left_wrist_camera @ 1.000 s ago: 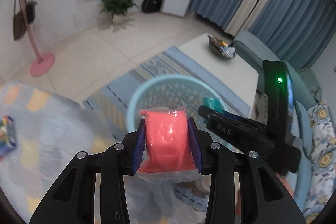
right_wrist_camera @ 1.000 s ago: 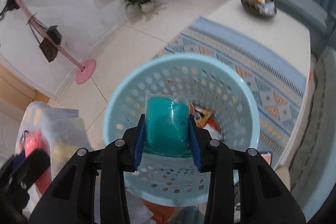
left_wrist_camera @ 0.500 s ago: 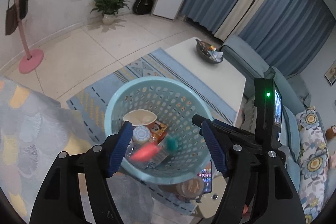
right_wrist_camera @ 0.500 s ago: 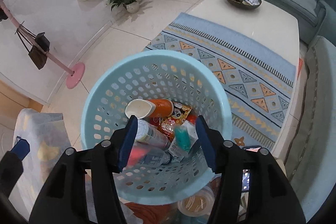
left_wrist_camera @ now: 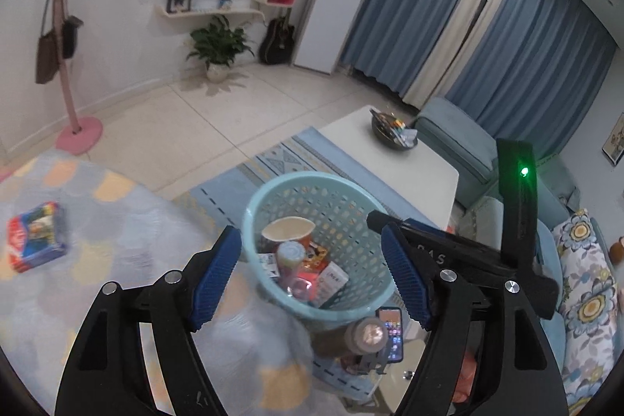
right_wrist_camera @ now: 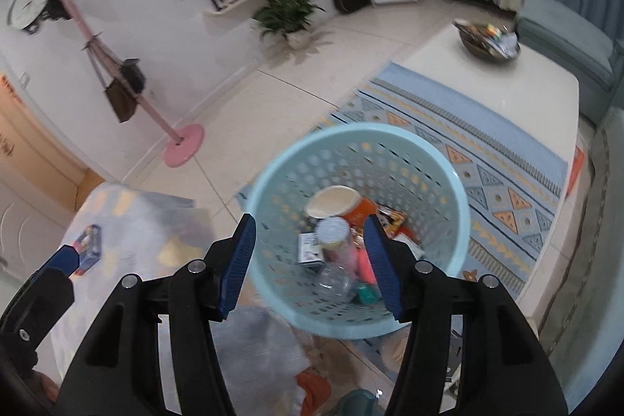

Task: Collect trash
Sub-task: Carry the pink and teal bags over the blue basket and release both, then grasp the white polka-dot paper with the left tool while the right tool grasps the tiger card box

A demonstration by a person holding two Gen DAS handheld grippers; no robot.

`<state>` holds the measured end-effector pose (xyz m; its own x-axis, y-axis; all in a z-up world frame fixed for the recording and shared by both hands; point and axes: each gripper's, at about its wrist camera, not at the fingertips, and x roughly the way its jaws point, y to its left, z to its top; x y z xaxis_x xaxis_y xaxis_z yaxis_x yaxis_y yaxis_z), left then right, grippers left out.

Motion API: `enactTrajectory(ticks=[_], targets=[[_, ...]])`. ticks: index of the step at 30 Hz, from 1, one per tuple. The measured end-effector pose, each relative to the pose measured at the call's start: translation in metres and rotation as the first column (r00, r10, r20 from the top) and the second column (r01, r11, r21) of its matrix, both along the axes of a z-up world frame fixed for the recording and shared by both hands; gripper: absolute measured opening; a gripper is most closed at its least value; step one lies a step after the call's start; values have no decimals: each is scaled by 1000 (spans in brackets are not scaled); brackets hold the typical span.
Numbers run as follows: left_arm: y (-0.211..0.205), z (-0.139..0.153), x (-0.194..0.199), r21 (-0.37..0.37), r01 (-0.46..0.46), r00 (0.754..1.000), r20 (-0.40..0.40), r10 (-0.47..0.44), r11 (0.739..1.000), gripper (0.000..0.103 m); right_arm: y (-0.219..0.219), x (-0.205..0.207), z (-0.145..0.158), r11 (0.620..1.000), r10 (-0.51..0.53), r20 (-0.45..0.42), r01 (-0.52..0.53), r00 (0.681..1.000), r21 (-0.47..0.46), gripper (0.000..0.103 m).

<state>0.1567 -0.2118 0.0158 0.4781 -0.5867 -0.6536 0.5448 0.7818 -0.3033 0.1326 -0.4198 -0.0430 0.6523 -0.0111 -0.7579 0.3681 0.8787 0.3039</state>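
Light blue perforated plastic basket (right_wrist_camera: 448, 190) stands upright on the floor. Inside it: a paper cup (right_wrist_camera: 333, 201) lying on its side against the far wall, a pink packet (right_wrist_camera: 364, 262) near centre, a teal packet (right_wrist_camera: 368, 293) at the near wall.

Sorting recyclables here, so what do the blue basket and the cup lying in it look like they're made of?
Basket: probably molded plastic, pale blue, smooth semi-matte, walls pierced by regular holes. Cup: likely paper or thin card, matte cream inside, orange printed outside; a plastic lining can't be ruled out.
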Motion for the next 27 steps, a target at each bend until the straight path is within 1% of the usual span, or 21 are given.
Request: enactTrajectory(ticks=[4,8,10,11,13,16,17,19,22,25,27], targets=[[33,14,-14,-20,-43,999,24,44,999,75,31,-4,18,998,54,40,-53,998,-26,55],[80,26,-33,-32,-97,993,60,99,995,79,66,-7,33,992,123,73,-119,990,-51,56],[108,31,-46,-21,-165,982,93,166,986,81,82,-7,38,986,158,85,-153,984,-68,57],[126,32,-55,-12,-201,973,117,201,980,84,92,-6,40,983,176,90,-169,980,-76,59],[153,33,-67,-2,-256,958,134,254,967,86,112,-3,41,974,217,97,-209,971,-91,62],[197,19,-89,25,-327,940,112,323,945,87,146,1,42,953,292,98,-280,951,-114,63],[205,16,-91,31,-336,938,103,332,941,87,155,2,41,947,311,98,-299,945,-120,63],[222,-2,-103,56,-351,935,71,347,935,87,176,5,38,930,356,93,-343,930,-132,63],[232,-29,-114,99,-337,942,34,335,936,87,202,8,32,908,406,79,-392,910,-148,63],[235,-55,-123,141,-316,947,-22,322,938,87,220,10,28,888,445,77,-428,892,-166,63],[237,-71,-134,162,-314,944,-53,326,935,87,231,11,24,874,464,73,-443,883,-198,63]])
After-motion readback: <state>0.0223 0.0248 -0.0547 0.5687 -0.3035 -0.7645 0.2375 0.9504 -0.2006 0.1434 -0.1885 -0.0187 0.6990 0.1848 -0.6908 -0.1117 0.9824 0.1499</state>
